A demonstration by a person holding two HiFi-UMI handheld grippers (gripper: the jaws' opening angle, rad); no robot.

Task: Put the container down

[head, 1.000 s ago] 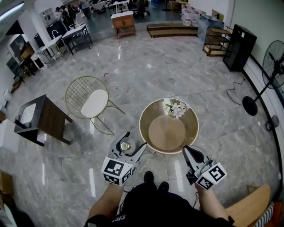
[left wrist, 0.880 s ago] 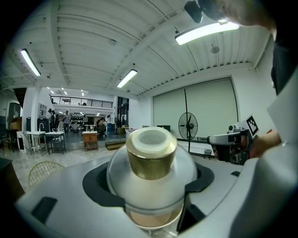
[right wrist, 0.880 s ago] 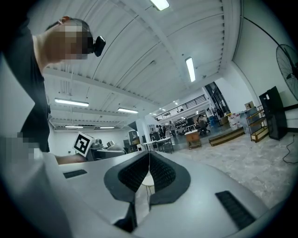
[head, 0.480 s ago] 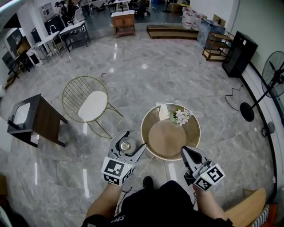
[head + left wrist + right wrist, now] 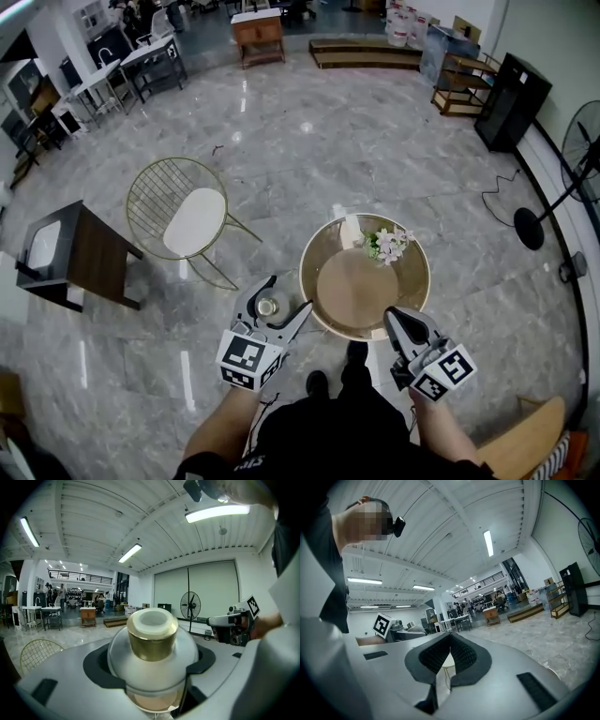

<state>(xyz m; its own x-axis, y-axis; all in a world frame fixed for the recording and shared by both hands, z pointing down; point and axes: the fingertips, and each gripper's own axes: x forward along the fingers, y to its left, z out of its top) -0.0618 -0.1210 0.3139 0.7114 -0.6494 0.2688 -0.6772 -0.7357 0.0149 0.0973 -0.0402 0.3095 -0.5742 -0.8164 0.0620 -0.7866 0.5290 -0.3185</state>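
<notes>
The round surface [image 5: 319, 246] has drawn slightly nearer as the person steps up, so the set-down looks close. The left tongs [image 5: 283, 300] stay clamped on the small gold-necked container [image 5: 266, 307], which is in the air just off the surface's near left edge. The right tongs [image 5: 404, 324] are closed on nothing.

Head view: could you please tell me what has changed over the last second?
The person's shoe has stepped forward towards the round table, which now sits slightly nearer. The left gripper stays shut on the container; the right gripper stays shut and empty.
</notes>
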